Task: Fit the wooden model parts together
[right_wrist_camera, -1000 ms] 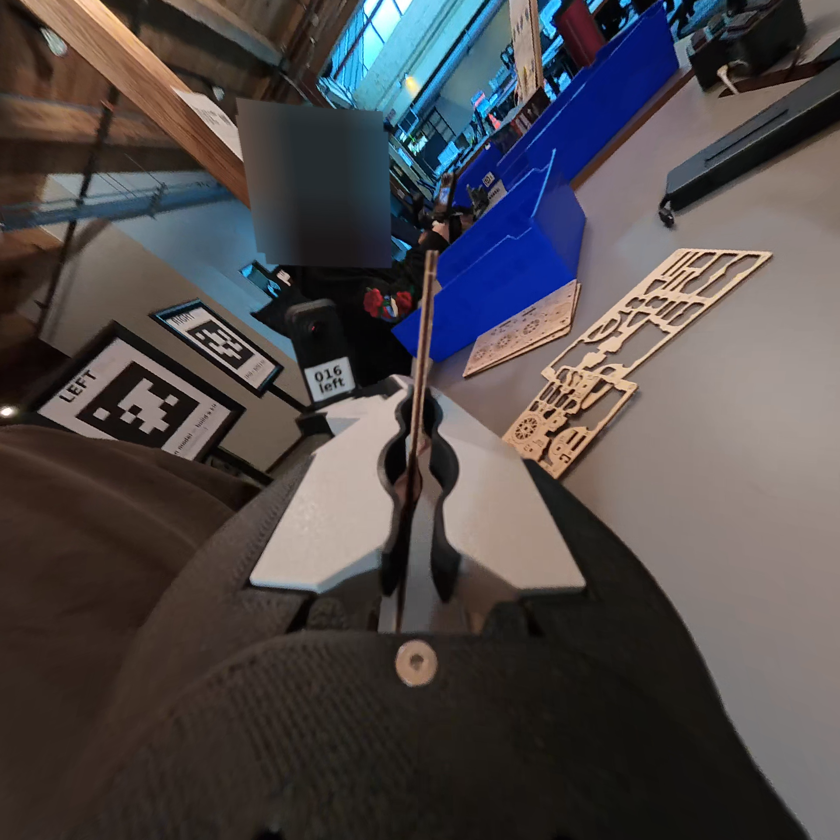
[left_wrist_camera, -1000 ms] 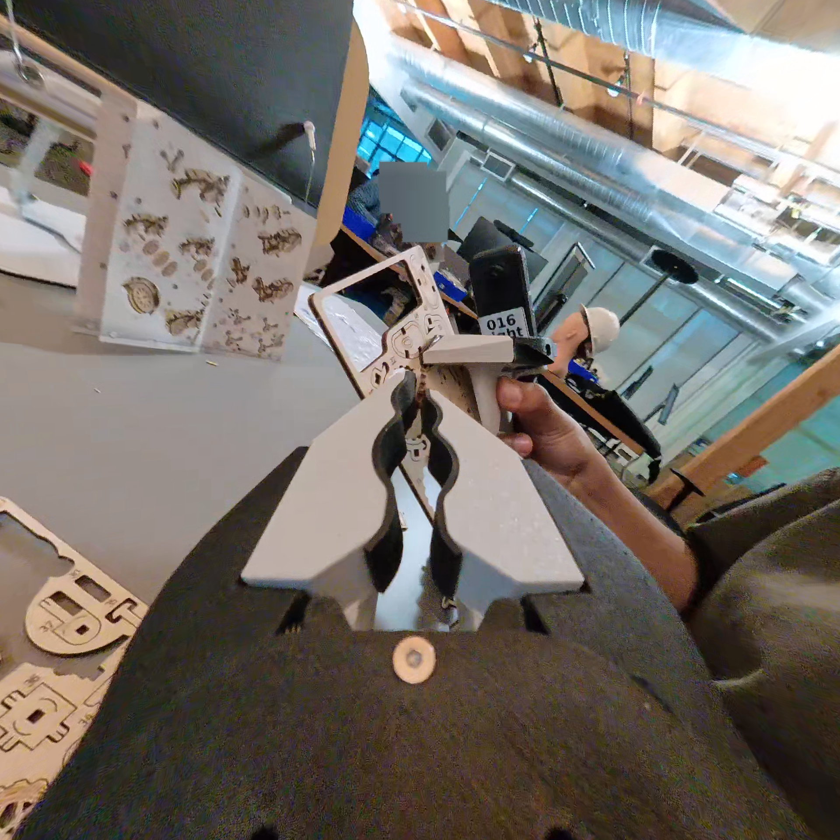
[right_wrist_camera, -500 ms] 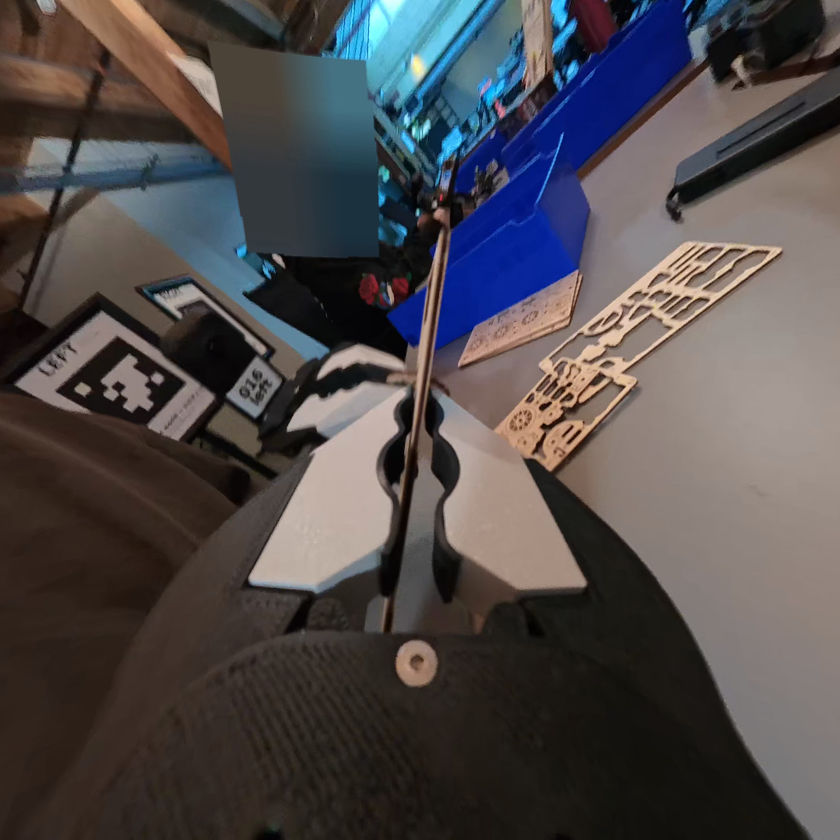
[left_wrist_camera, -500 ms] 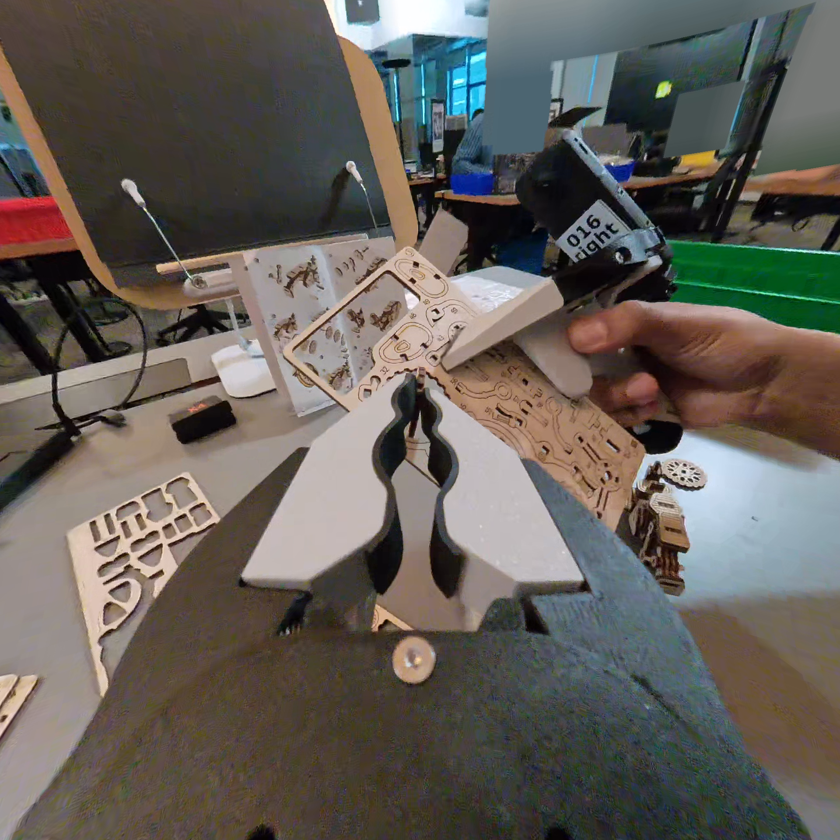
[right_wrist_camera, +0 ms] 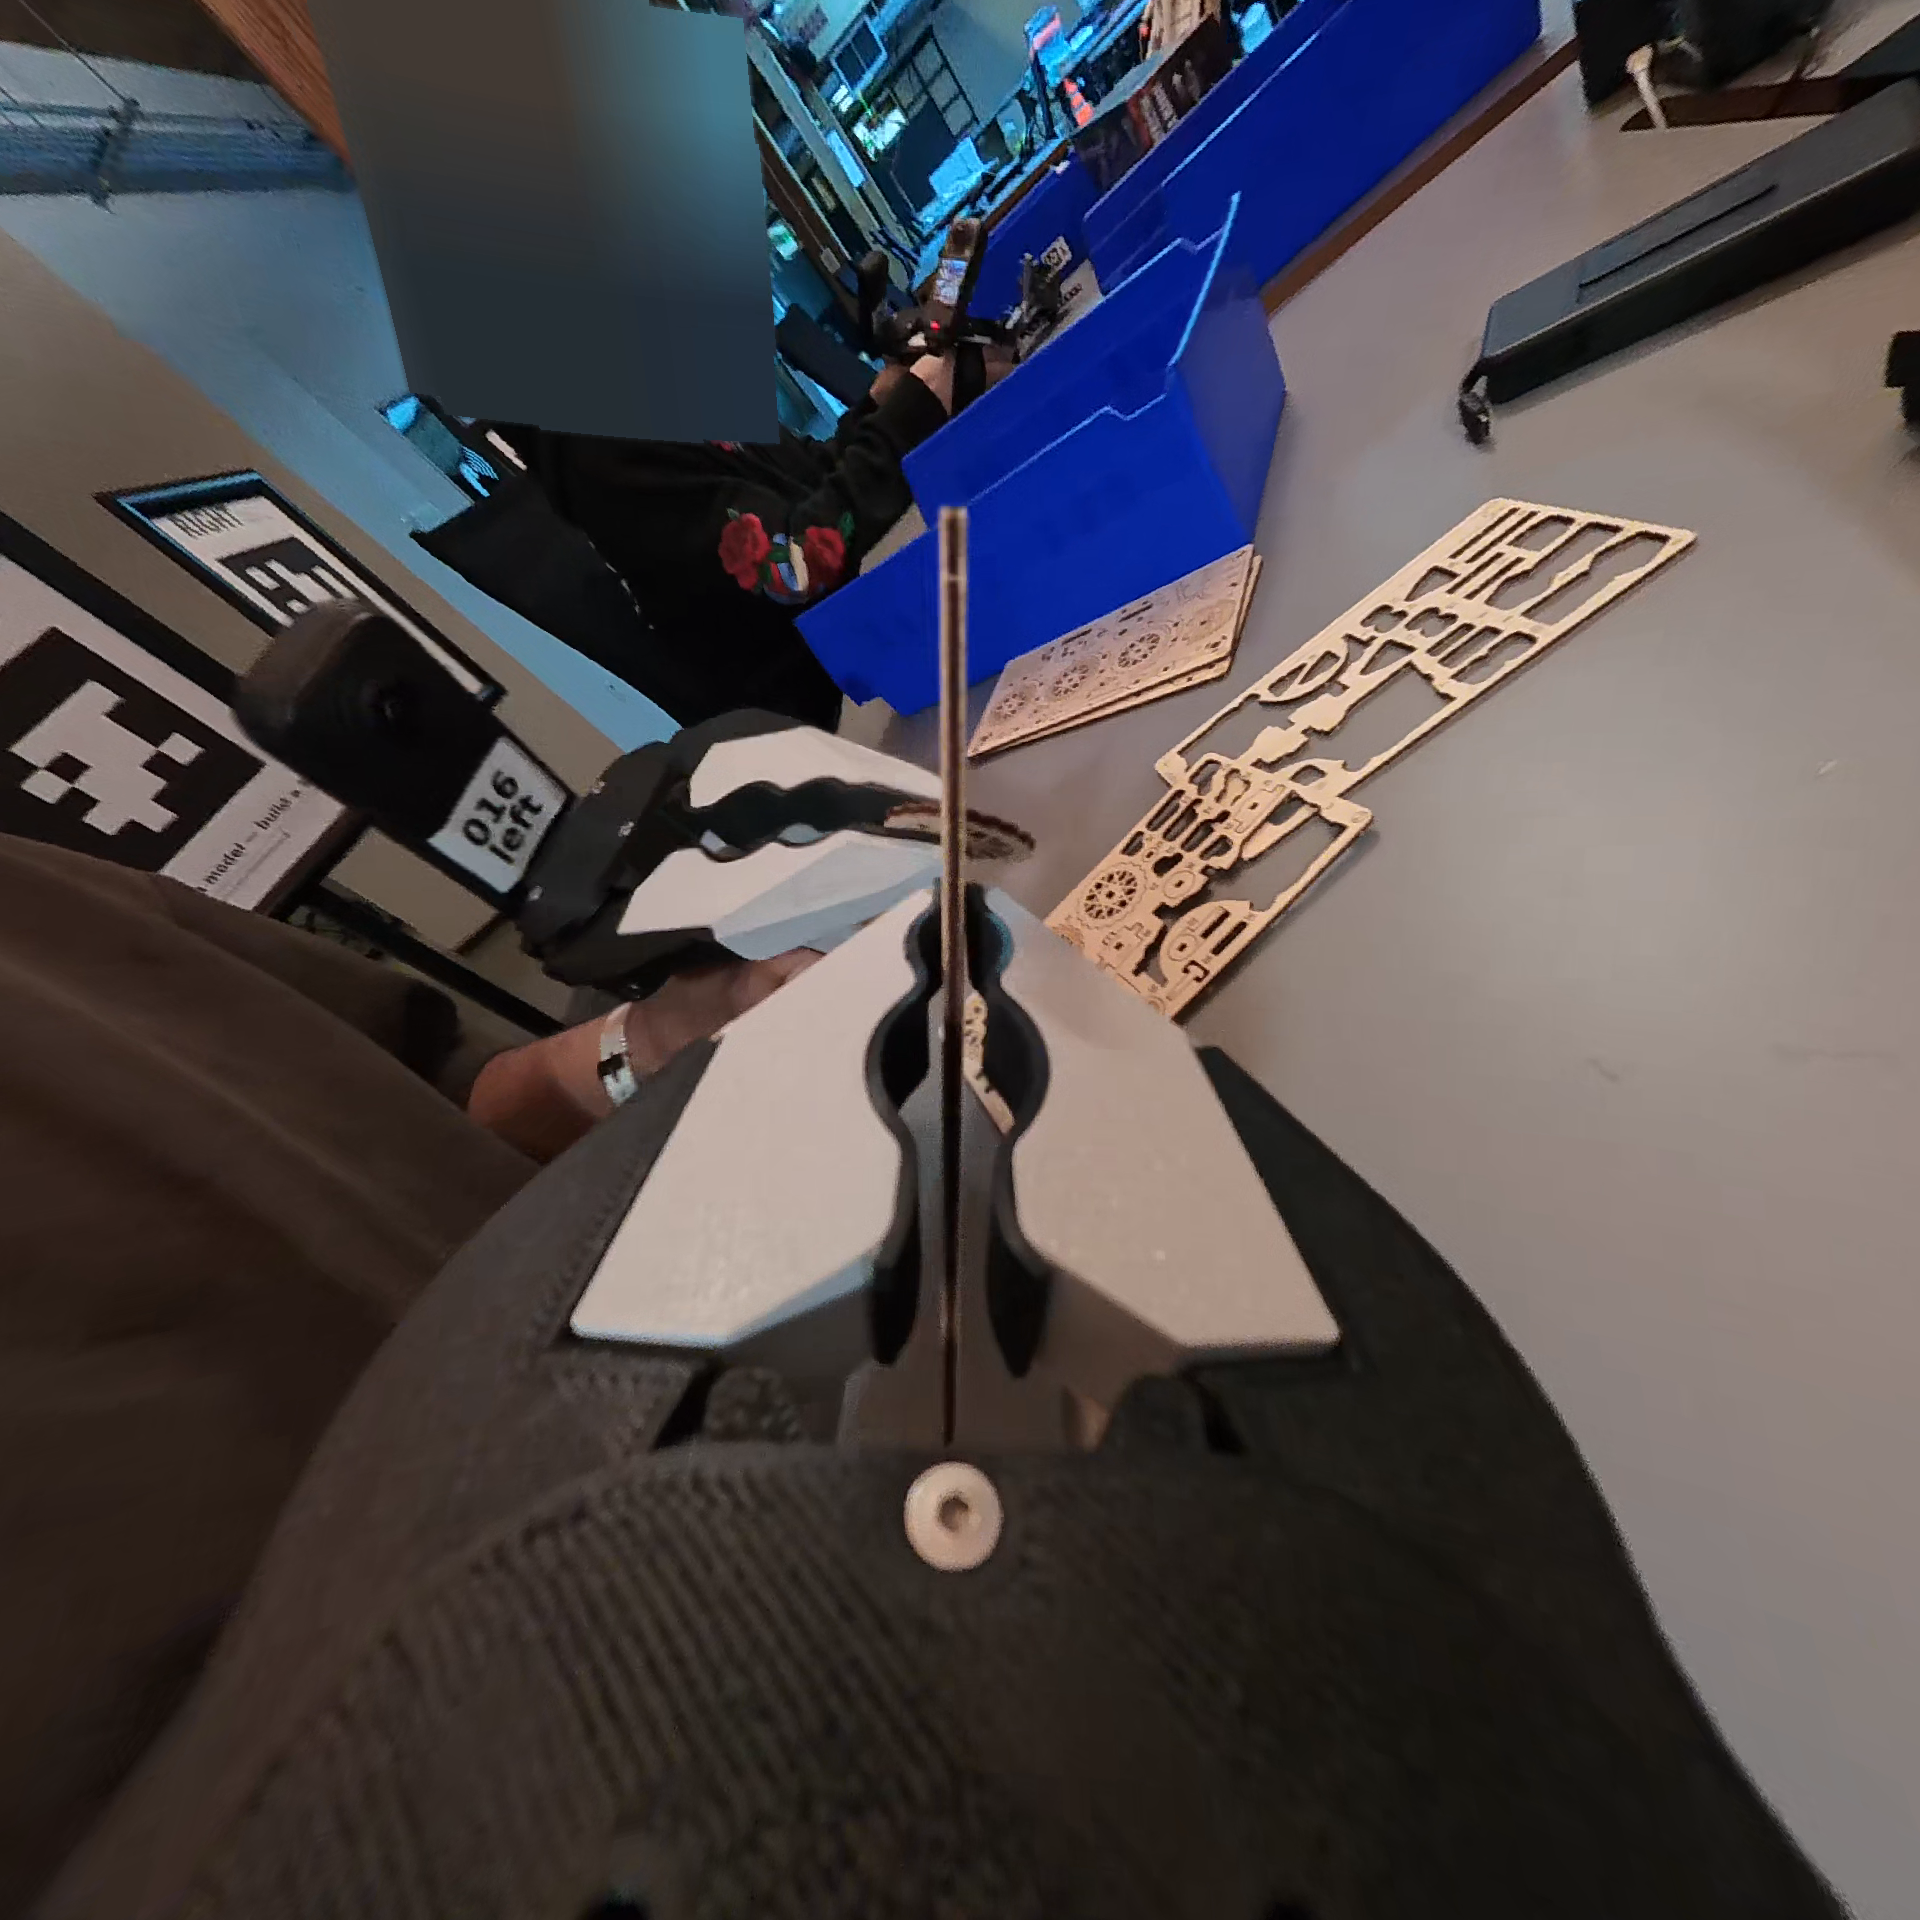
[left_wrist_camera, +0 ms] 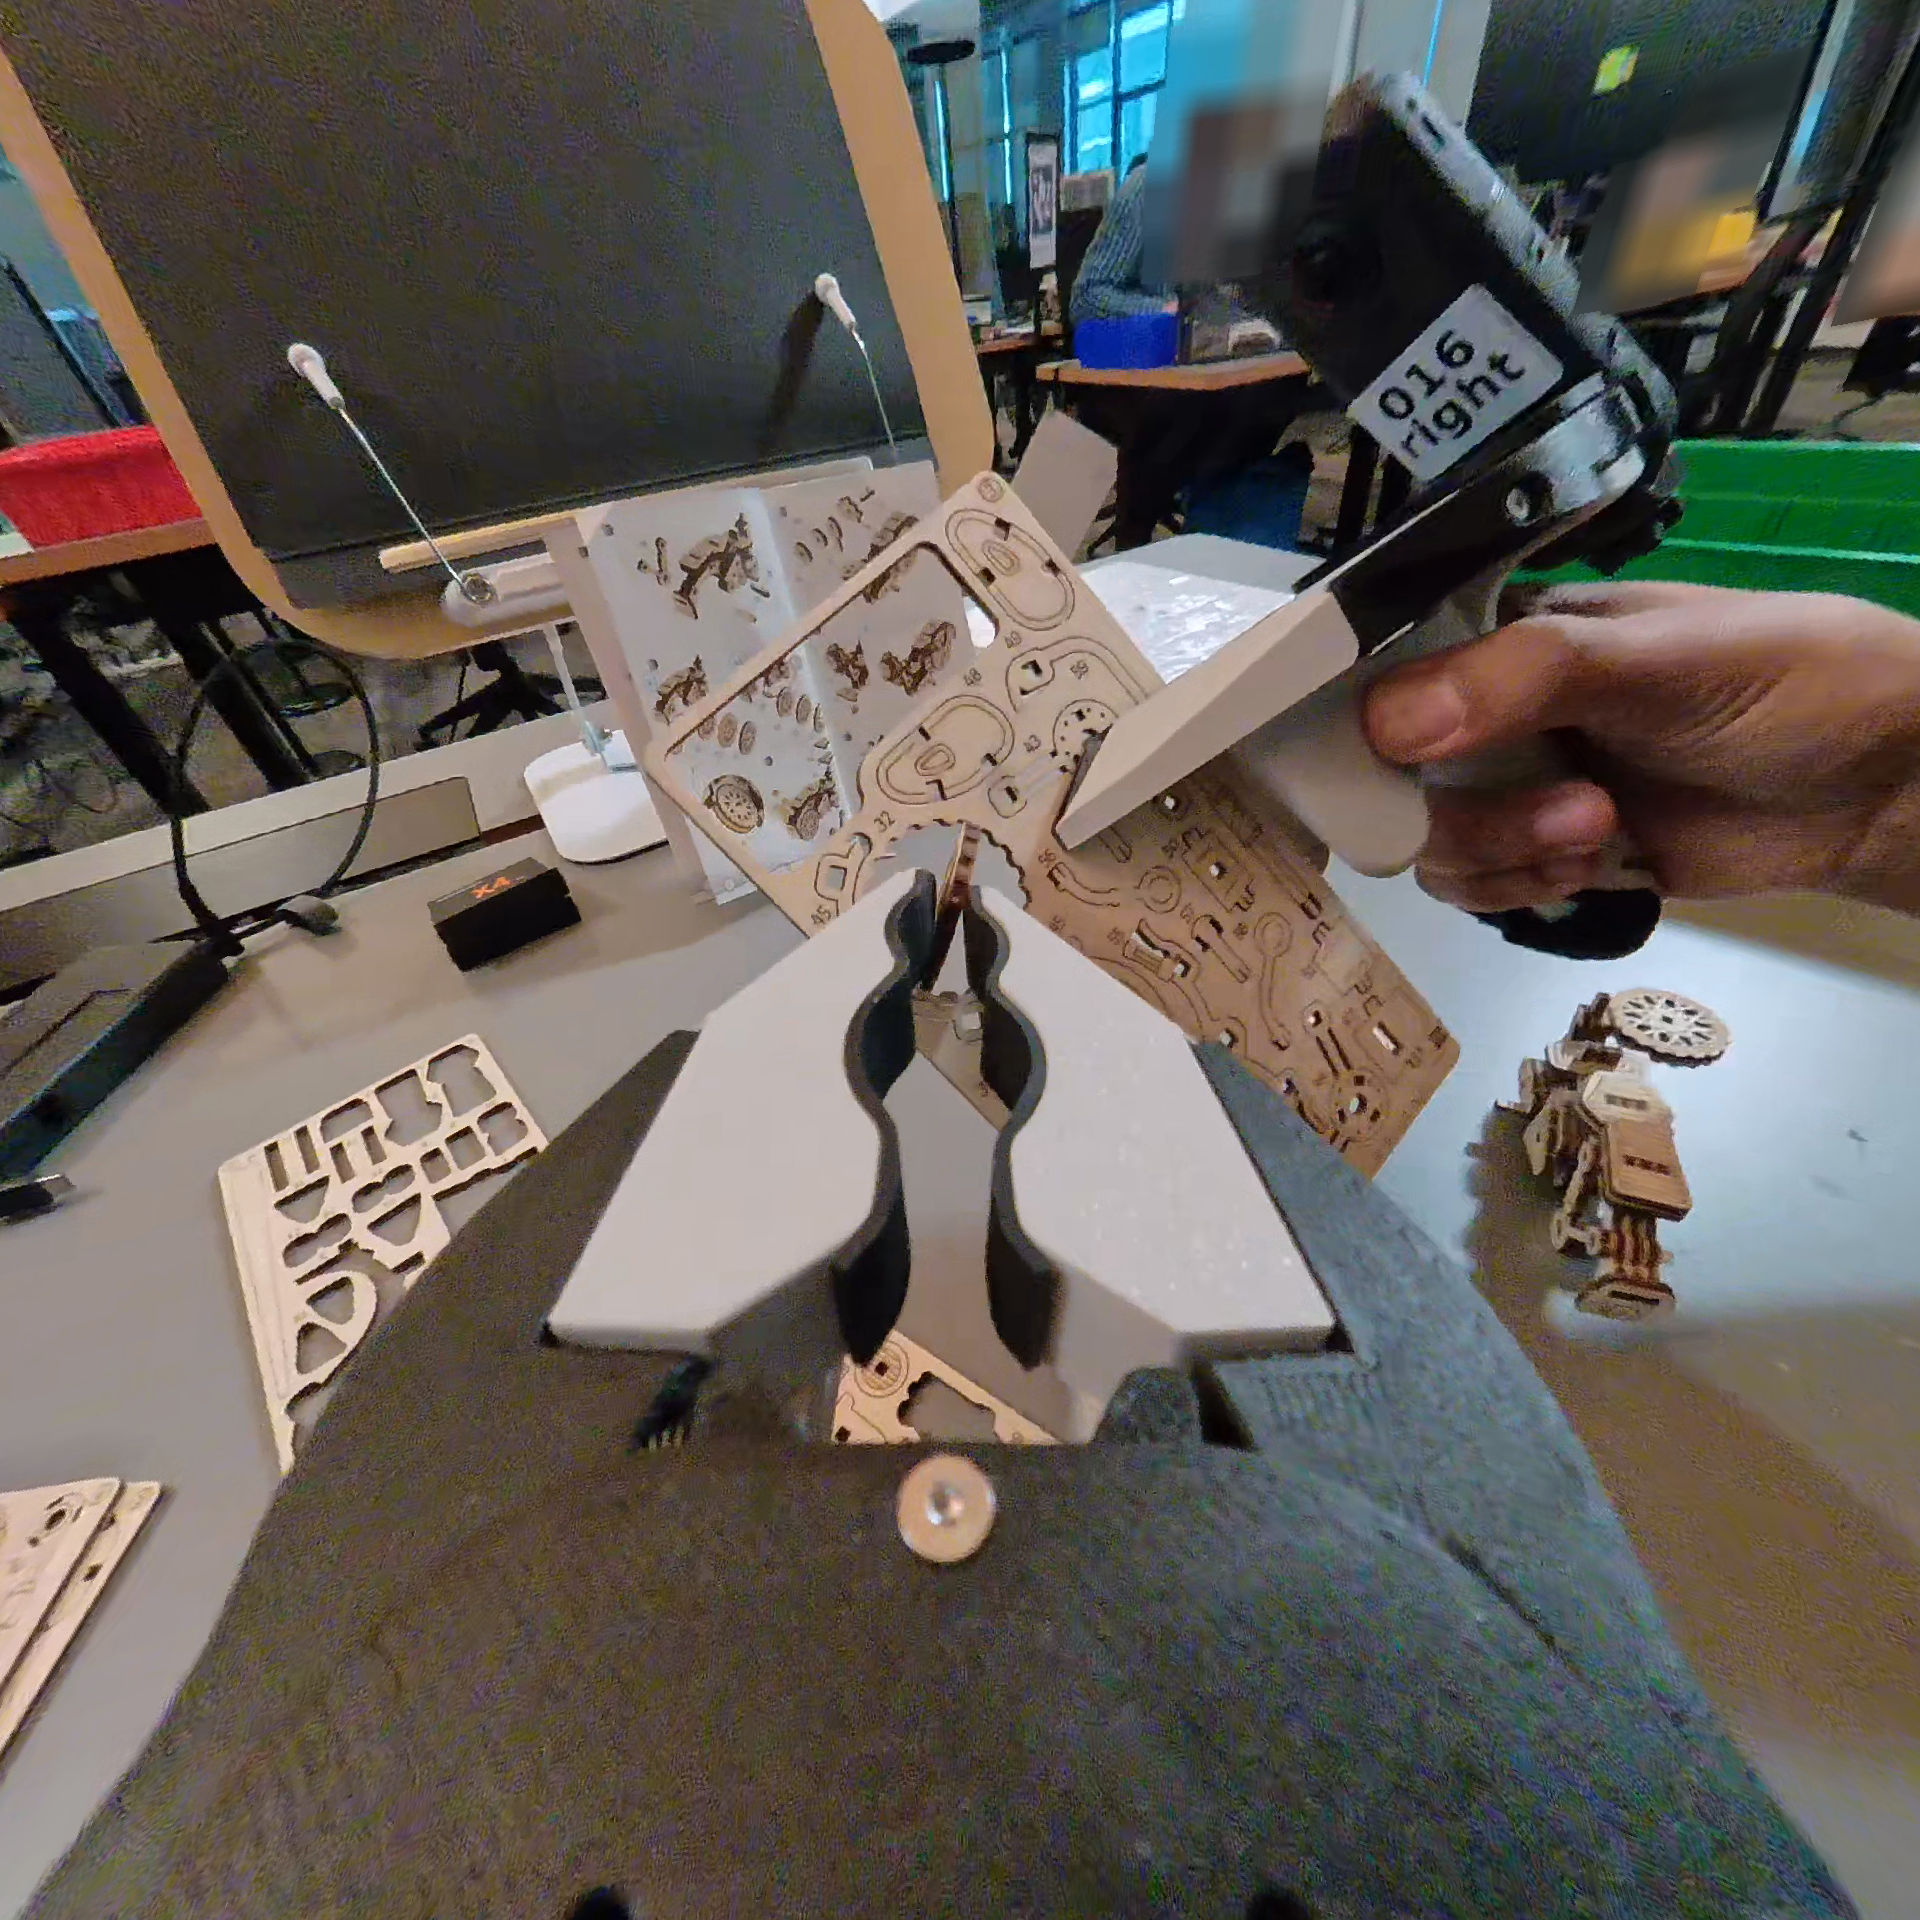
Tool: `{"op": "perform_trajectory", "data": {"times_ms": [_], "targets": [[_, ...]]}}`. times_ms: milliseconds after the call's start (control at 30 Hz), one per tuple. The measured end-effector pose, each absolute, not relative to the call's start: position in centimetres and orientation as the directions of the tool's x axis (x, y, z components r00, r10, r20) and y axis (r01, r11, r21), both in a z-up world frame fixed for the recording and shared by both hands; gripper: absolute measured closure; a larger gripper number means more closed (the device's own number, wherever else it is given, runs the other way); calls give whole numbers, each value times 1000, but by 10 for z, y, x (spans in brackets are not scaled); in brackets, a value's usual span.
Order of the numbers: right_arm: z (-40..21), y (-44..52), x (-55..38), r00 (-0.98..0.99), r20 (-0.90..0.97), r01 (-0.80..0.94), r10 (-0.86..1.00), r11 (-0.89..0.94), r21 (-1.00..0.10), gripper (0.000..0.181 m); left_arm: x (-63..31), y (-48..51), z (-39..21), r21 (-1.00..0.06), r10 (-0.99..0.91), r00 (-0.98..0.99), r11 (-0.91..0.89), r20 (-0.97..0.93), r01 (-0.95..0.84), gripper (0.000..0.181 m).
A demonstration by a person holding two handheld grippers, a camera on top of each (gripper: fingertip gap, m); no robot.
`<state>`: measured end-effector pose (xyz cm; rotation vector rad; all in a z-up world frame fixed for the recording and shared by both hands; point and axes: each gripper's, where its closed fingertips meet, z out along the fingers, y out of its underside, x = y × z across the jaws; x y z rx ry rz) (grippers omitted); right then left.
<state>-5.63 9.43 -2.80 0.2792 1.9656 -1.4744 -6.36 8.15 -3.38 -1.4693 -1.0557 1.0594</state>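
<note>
The right tool [right_wrist_camera: 951, 935] clamps a thin, brittle wooden sheet [left_wrist_camera: 1049, 790] edge-on at 12 o'clock, the left tool [left_wrist_camera: 951, 914] pinching a small, snappable gear piece [left_wrist_camera: 958, 883] by its rim.

Both views are evenly and fairly brightly lit, as by soft indoor overhead light, with no hard shadows. In the left wrist view the grey table [left_wrist_camera: 1714, 1403] shows a pale sheen at the right, and the small model [left_wrist_camera: 1605, 1143] casts only a faint, soft shadow. The windows [left_wrist_camera: 1091, 83] at the back are bright and slightly washed out. Both pictures are wide-angle: straight lines bow toward the edges and near things loom large. The black housing at the bottom of each view is soft and slightly blurred. In the right wrist view the far background is hazy and the sheet [right_wrist_camera: 952, 935] is seen edge-on as 1 thin dark line.
</note>
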Motion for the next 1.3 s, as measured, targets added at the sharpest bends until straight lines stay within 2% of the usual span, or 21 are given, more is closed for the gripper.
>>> {"op": "perform_trajectory", "data": {"times_ms": [233, 367, 467, 500, 567, 633, 733, 900, 967, 1033, 1067, 1100, 1133, 1167, 1200, 1233, 1267, 1300], "targets": [[-35, 92, -56, -861, -488, 415, -142, 358, -836, 180, -65, 77, -47, -937, 942, 205, -302, -265, 174, 179], [-28, 90, -55, -925, -352, 295, -145, 312, -903, 179, -64, 77, -43, -974, 961, 271, -3, 61, 228, 178], [-24, 91, -55, -941, -303, 251, -153, 288, -924, 179, -65, 77, -39, -951, 924, 286, 187, 255, 246, 177], [-23, 91, -55, -937, -317, 267, -147, 284, -921, 179, -66, 77, -40, -948, 923, 279, 195, 264, 250, 178], [-27, 89, -57, -925, -359, 311, -126, 293, -904, 180, -66, 76, -44, -971, 979, 203, -79, -32, 228, 179], [-27, 88, -56, -899, -421, 375, -118, 286, -882, 180, -66, 71, -42, -897, 921, 104, -390, -376, 207, 178], [-32, 86, -55, -898, -427, 381, -105, 297, -875, 180, -66, 70, -47, -880, 906, 108, -424, -410, 214, 178], [-37, 86, -57, -848, -519, 472, -108, 292, -832, 181, -67, 70, -52, -718, 743, 90, -665, -663, 205, 177], [-39, 85, -57, -823, -556, 508, -113, 289, -811, 180, -67, 69, -52, -742, 766, 100, -640, -635, 199, 177], [-37, 86, -57, -790, -599, 549, -133, 283, -787, 180, -65, 70, -49, -705, 724, 98, -688, -683, 171, 177], [-38, 86, -58, -777, -615, 563, -137, 285, -775, 180, -65, 71, -48, -735, 754, 115, -657, -647, 167, 178], [-37, 87, -58, -768, -625, 575, -141, 282, -768, 180, -64, 73, -47, -828, 843, 143, -536, -518, 163, 178], [-34, 87, -59, -757, -636, 587, -148, 272, -762, 180, -64, 74, -43, -926, 931, 185, -344, -314, 155, 178], [-30, 87, -60, -755, -637, 591, -153, 261, -763, 180, -64, 75, -40, -979, 968, 238, -117, -75, 167, 178], [-27, 87, -61, -768, -622, 577, -153, 256, -776, 180, -65, 74, -37, -980, 953, 275, 75, 124, 183, 178], [-26, 87, -62, -786, -602, 559, -141, 255, -789, 180, -66, 75, -39, -963, 928, 293, 178, 232, 200, 178], [-28, 87, -63, -801, -585, 541, -123, 268, -797, 180, -67, 77, -42, -967, 935, 284, 157, 211, 201, 178], [-30, 88, -64, -808, -579, 534, -111, 277, -799, 181, -67, 78, -45, -982, 965, 256, 7, 56, 189, 178]]}}
